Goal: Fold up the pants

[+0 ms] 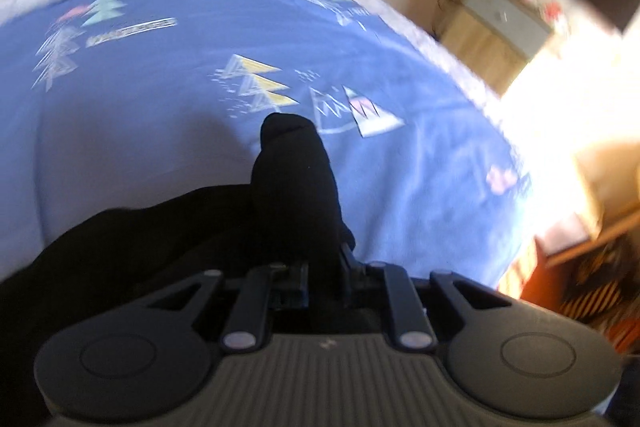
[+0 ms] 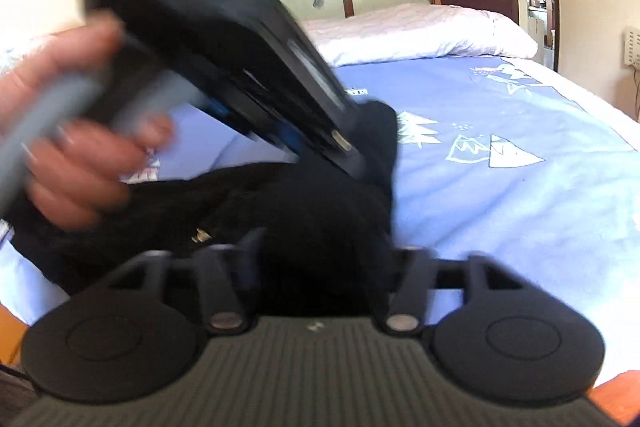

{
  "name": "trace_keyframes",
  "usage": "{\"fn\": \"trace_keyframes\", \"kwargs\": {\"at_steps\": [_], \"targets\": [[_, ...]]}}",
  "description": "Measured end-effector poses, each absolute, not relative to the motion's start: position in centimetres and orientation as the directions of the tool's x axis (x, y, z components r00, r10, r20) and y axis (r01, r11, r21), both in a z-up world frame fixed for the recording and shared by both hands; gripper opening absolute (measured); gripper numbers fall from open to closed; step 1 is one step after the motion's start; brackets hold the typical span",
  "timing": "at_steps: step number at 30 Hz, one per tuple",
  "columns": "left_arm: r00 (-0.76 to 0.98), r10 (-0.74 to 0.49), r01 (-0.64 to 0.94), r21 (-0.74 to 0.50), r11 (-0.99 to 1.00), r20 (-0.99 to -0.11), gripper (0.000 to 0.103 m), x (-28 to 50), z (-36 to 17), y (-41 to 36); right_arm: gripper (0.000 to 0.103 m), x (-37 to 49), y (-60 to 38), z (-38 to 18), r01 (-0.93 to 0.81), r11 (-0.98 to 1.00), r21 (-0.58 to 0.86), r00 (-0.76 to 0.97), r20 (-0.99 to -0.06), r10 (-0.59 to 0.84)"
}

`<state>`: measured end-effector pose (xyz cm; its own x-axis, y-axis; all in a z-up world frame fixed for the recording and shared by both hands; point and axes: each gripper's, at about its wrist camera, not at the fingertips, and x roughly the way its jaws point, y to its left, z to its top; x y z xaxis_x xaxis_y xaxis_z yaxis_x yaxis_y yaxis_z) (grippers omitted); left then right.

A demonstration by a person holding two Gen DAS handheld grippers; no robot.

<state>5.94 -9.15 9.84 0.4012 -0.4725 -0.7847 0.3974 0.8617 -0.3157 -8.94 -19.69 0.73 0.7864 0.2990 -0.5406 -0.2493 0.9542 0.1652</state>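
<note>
- Lying bunched on the blue bedsheet printed with triangular trees and mountains (image 1: 160,107), the black fabric pants (image 1: 160,227) trail from both grippers toward the person's side of the bed.
- Left gripper (image 1: 316,267): jaws drawn close together on a fold of the pants; a rounded tongue of black cloth stands up beyond the jaws, over the sheet.
- Right gripper (image 2: 320,267): black cloth fills the gap between its linkage arms and hides the fingers; how far the jaws stand apart cannot be told, though the pants heap up directly in front of them.
- In the right wrist view, the person's left hand (image 2: 76,147) grips the grey handle of the left gripper (image 2: 360,163), whose dark body slants down, ahead and to the left of the right jaws, into the cloth.
- White quilted duvet (image 2: 420,31): piled at the far end of the sheet, well beyond both sets of jaws.
- Both views are motion-blurred.
</note>
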Motion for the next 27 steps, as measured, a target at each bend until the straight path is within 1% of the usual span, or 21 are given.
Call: {"fn": "trace_keyframes", "kwargs": {"at_steps": [1, 2, 5, 7, 10, 13, 16, 19, 21, 22, 24, 25, 26, 27], "targets": [[0.403, -0.48, 0.378, -0.336, 0.863, -0.779, 0.013, 5.8, 10.2, -7.7, 0.012, -8.4, -19.3, 0.6, -0.268, 0.945, 0.186, 0.757, -0.566, 0.326], [0.419, -0.482, 0.36, -0.347, 0.866, -0.77, 0.013, 5.8, 10.6, -6.3, 0.013, -8.1, -18.9, 1.0, -0.29, 0.933, 0.213, 0.741, -0.567, 0.36], [0.502, -0.47, 0.313, -0.354, 0.881, -0.726, 0.013, 4.4, 12.7, -0.5, 0.013, -6.8, -17.0, 3.4, -0.417, 0.868, 0.271, 0.694, -0.522, 0.496], [0.545, -0.461, 0.263, -0.379, 0.887, -0.7, 0.013, 3.3, 14.2, 4.2, 0.013, -5.9, -14.5, 5.2, -0.515, 0.815, 0.267, 0.649, -0.5, 0.574], [0.588, -0.423, 0.155, -0.417, 0.895, -0.69, 0.013, 1.7, 15.4, 11.6, 0.013, -4.7, -9.4, 6.9, -0.649, 0.717, 0.254, 0.552, -0.491, 0.674], [0.618, -0.347, 0.037, -0.415, 0.909, -0.705, 0.013, 0.0, 15.4, 18.0, 0.013, -3.4, -4.0, 7.5, -0.736, 0.619, 0.275, 0.439, -0.502, 0.745], [0.628, -0.242, -0.085, -0.375, 0.923, -0.74, 0.013, -1.3, 14.4, 23.3, 0.013, -2.5, 1.4, 7.3, -0.787, 0.537, 0.303, 0.336, -0.519, 0.786], [0.594, -0.174, -0.196, -0.352, 0.915, -0.785, 0.014, -1.6, 11.6, 27.6, 0.013, -1.4, 6.2, 6.0, -0.81, 0.489, 0.324, 0.255, -0.556, 0.791], [0.553, -0.141, -0.27, -0.336, 0.902, -0.821, 0.015, -1.2, 8.6, 29.7, 0.017, -0.4, 8.4, 4.0, -0.802, 0.484, 0.351, 0.208, -0.595, 0.777], [0.533, -0.136, -0.302, -0.338, 0.892, -0.835, 0.017, -1.0, 6.8, 30.2, 0.021, -0.3, 9.2, 3.1, -0.8, 0.486, 0.351, 0.196, -0.613, 0.765], [0.493, -0.131, -0.359, -0.338, 0.87, -0.86, 0.029, -0.8, 3.9, 30.7, 0.03, 0.1, 9.1, 1.2, -0.792, 0.477, 0.38, 0.153, -0.633, 0.759], [0.484, -0.125, -0.385, -0.339, 0.858, -0.866, 0.041, -0.9, 2.8, 30.8, 0.032, 0.4, 8.7, 0.8, -0.775, 0.474, 0.418, 0.134, -0.624, 0.77], [0.499, -0.107, -0.393, -0.334, 0.857, -0.86, 0.05, -1.4, 2.4, 31.0, 0.036, 0.6, 7.9, 0.9, -0.757, 0.469, 0.454, 0.122, -0.607, 0.785], [0.517, -0.092, -0.39, -0.329, 0.86, -0.851, 0.053, -1.7, 2.4, 31.1, 0.039, 0.9, 7.0, 1.4, -0.743, 0.46, 0.486, 0.111, -0.589, 0.801]]}}
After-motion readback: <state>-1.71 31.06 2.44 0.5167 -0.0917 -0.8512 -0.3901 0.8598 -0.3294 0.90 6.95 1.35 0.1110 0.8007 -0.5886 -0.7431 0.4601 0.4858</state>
